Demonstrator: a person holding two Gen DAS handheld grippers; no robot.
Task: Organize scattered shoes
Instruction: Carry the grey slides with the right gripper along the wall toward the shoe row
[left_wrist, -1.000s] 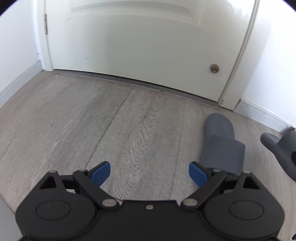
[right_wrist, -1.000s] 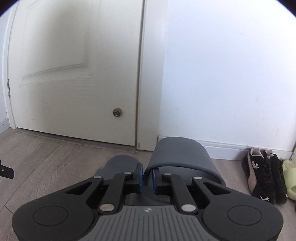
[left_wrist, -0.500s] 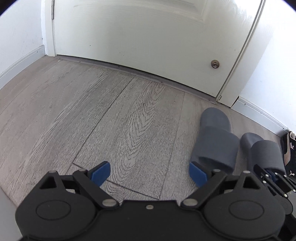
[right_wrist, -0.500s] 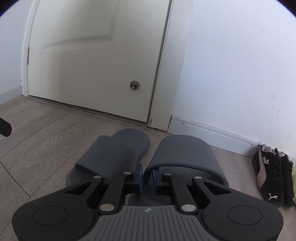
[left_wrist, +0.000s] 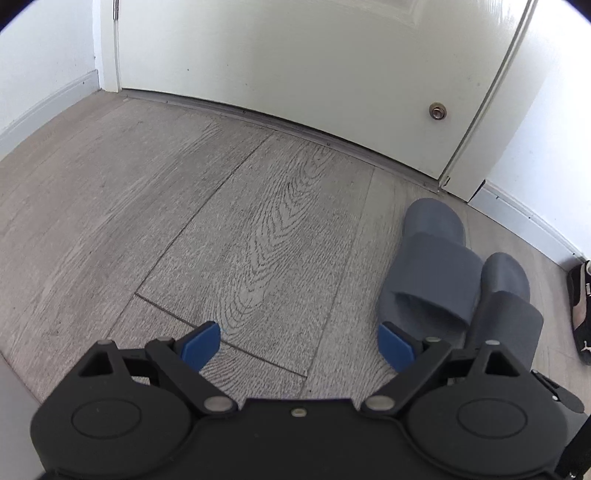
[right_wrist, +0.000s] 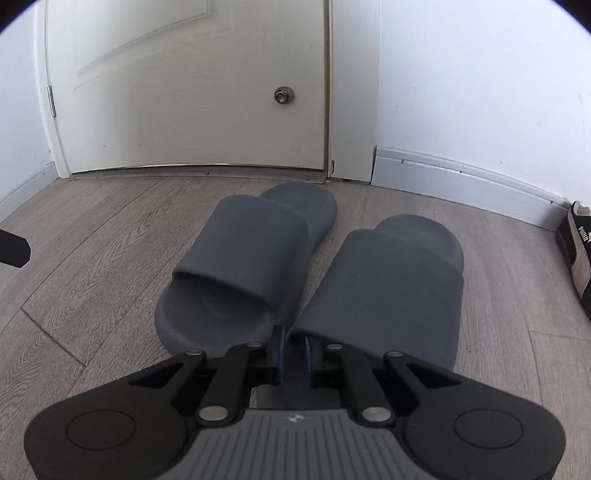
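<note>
Two dark grey slides lie side by side on the wood floor, toes toward the door. In the right wrist view the left slide (right_wrist: 240, 251) sits free, and my right gripper (right_wrist: 291, 350) is shut on the rear edge of the right slide's (right_wrist: 388, 280) strap, with the slide down at floor level. The left wrist view shows the same pair, the left slide (left_wrist: 432, 273) and the right slide (left_wrist: 506, 314), at the right. My left gripper (left_wrist: 299, 345) hangs open over bare floor just left of them, holding nothing.
A white door (right_wrist: 184, 92) with a low metal stop closes the far side. A white baseboard (right_wrist: 461, 177) runs along the right wall. A black and beige sneaker (right_wrist: 578, 251) stands at the wall, right of the slides. Bare floor stretches to the left.
My right gripper has brought the held slide down beside the other slide, tilting toward the floor. My left gripper has drifted back, so both slides now show in its view.
</note>
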